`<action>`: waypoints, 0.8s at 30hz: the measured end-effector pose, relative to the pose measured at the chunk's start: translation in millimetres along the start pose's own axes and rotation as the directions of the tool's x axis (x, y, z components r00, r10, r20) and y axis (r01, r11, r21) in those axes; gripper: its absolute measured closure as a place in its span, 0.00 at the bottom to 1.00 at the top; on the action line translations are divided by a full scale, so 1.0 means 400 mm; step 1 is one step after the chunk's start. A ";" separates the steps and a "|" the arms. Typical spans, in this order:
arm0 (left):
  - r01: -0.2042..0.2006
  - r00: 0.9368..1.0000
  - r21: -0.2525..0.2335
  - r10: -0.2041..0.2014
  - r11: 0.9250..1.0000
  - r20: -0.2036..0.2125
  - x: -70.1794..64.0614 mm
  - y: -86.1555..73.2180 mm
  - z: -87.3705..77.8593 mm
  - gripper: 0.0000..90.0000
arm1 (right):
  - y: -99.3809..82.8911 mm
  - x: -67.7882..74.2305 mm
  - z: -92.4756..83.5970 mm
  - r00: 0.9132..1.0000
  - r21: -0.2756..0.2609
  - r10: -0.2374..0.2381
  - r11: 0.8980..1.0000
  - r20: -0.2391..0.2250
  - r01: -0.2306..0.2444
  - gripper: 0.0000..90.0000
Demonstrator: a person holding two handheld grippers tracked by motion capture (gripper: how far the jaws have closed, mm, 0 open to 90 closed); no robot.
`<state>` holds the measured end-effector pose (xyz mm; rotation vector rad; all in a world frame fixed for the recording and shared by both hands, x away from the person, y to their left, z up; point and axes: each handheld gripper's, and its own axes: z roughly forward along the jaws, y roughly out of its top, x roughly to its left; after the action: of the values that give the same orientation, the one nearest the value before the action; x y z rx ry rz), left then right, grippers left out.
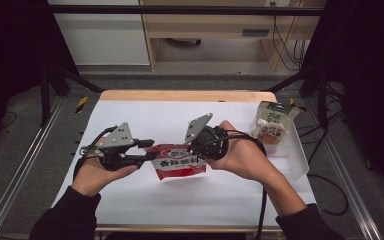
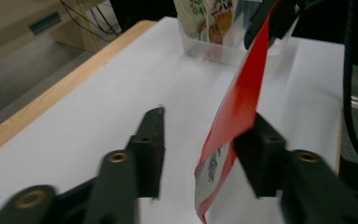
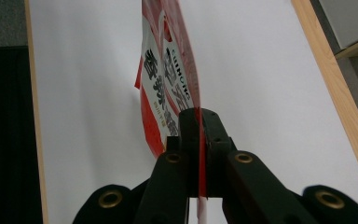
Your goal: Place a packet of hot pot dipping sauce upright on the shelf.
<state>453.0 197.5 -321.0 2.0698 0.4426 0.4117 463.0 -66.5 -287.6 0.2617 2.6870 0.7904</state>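
Observation:
A red snack packet (image 1: 180,162) with white lettering is held up off the white table sheet, between the two grippers. My right gripper (image 1: 196,150) is shut on the packet's right edge; in the right gripper view its jaws (image 3: 199,116) pinch the thin sealed edge of the packet (image 3: 168,79). My left gripper (image 1: 149,151) is at the packet's left end and stands open. In the left gripper view (image 2: 205,123) the packet (image 2: 240,102) hangs edge-on between the spread jaws, close against the right-hand one, with a wide gap to the other.
A clear plastic tray (image 1: 295,160) sits at the table's right edge and holds an upright green-and-white pouch (image 1: 272,127); tray (image 2: 223,51) and pouch (image 2: 205,18) are also visible beyond the left gripper. The table's wooden rim (image 1: 185,95) runs along the far side. White sheet (image 1: 205,195) lies in front.

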 end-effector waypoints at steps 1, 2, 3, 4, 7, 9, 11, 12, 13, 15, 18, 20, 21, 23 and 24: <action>-0.004 1.000 0.001 0.004 1.000 -0.018 -0.002 -0.002 0.000 0.50 | -0.002 -0.001 -0.002 1.000 0.002 0.001 1.000 0.004 -0.001 1.00; 0.018 0.999 -0.022 -0.019 1.000 -0.026 -0.003 -0.008 0.001 0.45 | -0.004 -0.001 -0.005 1.000 0.005 0.002 1.000 0.009 -0.002 1.00; 0.030 0.999 -0.033 -0.031 0.999 -0.024 -0.002 -0.012 0.002 0.41 | -0.009 -0.002 -0.007 1.000 -0.002 0.006 1.000 0.003 -0.006 1.00; 0.030 0.999 -0.027 -0.031 0.999 -0.021 -0.003 -0.017 0.003 0.38 | -0.011 -0.004 -0.008 1.000 -0.006 0.004 1.000 0.001 -0.004 1.00; 0.031 0.998 -0.013 -0.032 0.999 -0.048 -0.004 -0.033 0.003 0.29 | -0.020 -0.008 -0.015 1.000 -0.008 0.009 1.000 0.004 -0.008 1.00; 0.030 0.998 0.003 -0.030 1.000 -0.056 -0.002 -0.043 -0.003 0.26 | -0.026 -0.012 -0.024 1.000 -0.014 0.017 1.000 0.002 -0.017 1.00; 0.048 0.996 -0.004 -0.048 0.999 -0.077 -0.001 -0.056 -0.012 0.21 | -0.030 -0.014 -0.036 1.000 -0.017 0.022 1.000 0.012 -0.022 1.00; 0.064 0.995 -0.010 -0.064 0.998 -0.076 0.002 -0.065 -0.016 0.20 | -0.032 -0.016 -0.042 1.000 -0.022 0.022 1.000 0.013 -0.022 1.00; 0.062 0.995 0.004 -0.061 0.998 -0.082 0.003 -0.073 -0.019 0.19 | -0.035 -0.018 -0.047 1.000 -0.020 0.025 0.999 0.014 -0.025 1.00; 0.077 0.992 -0.004 -0.077 0.997 -0.103 0.008 -0.095 -0.030 0.18 | -0.043 -0.022 -0.064 0.999 -0.020 0.030 0.999 0.021 -0.030 1.00; 0.101 0.988 -0.004 -0.101 0.995 -0.115 0.016 -0.125 -0.035 0.17 | -0.054 -0.031 -0.089 0.999 -0.031 0.037 0.999 0.032 -0.036 1.00; 0.122 0.983 -0.008 -0.122 0.992 -0.135 0.022 -0.150 -0.038 0.16 | -0.065 -0.037 -0.109 0.998 -0.040 0.049 0.998 0.042 -0.047 1.00; 0.136 0.981 -0.018 -0.137 0.991 -0.141 0.024 -0.164 -0.038 0.15 | -0.071 -0.041 -0.117 0.997 -0.043 0.057 0.998 0.053 -0.055 1.00; 0.159 0.975 -0.022 -0.160 0.987 -0.151 0.026 -0.194 -0.032 0.14 | -0.084 -0.050 -0.136 0.995 -0.049 0.075 0.996 0.062 -0.072 1.00; 0.160 0.974 -0.008 -0.160 0.987 -0.162 0.026 -0.206 -0.027 0.14 | -0.090 -0.053 -0.147 0.993 -0.053 0.091 0.995 0.071 -0.087 1.00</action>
<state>445.1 250.4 -385.6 1.9956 0.7035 0.4842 458.9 -130.8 -255.4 0.3935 2.5986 0.8559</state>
